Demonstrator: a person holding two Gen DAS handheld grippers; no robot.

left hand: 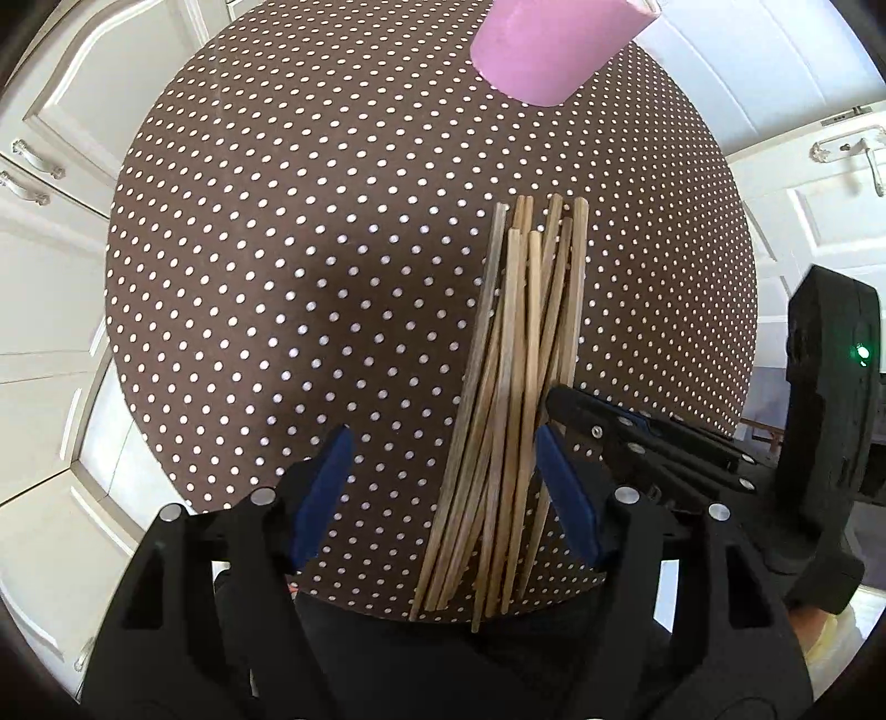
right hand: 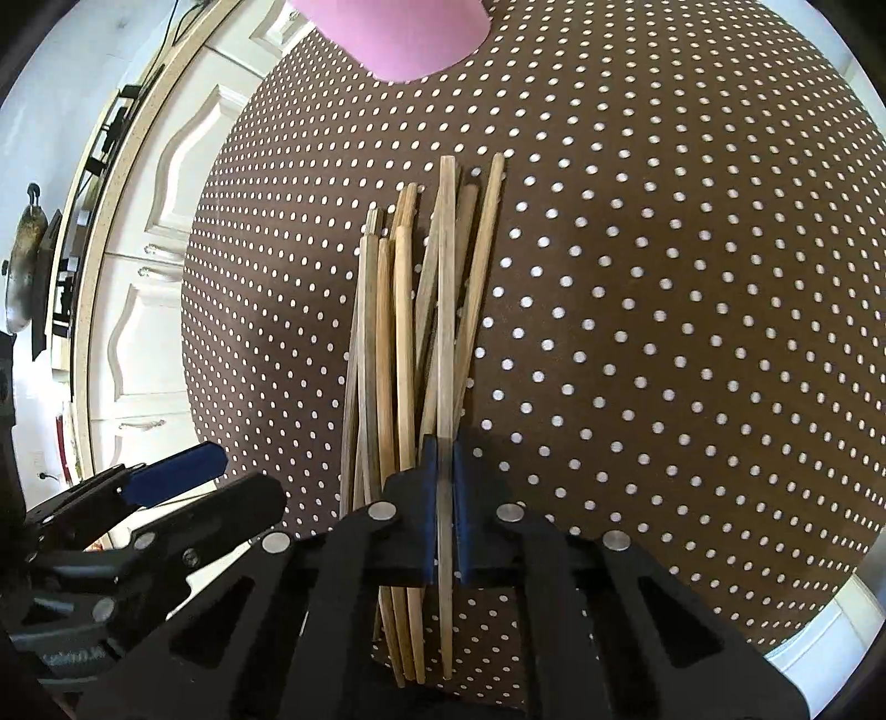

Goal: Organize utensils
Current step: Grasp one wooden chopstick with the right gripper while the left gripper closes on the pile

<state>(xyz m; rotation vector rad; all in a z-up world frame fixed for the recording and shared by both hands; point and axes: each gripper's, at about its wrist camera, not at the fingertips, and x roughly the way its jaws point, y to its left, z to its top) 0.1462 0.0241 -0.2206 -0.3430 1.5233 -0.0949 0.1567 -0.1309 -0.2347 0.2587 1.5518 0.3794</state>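
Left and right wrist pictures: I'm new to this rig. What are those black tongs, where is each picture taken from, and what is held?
Each picture comes from a fisheye camera riding on a hand-held tool, looking along its two blue-padded fingers. In the left view, the left tongs stand open over a pile of wooden chopsticks on a brown dotted tablecloth. In the right view, the right tongs are shut on one chopstick from that pile. A pink cup stands at the far edge.

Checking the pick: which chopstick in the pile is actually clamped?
The pale greyish chopstick running between the right tool's blue pads; the other chopsticks lie loose on its left.
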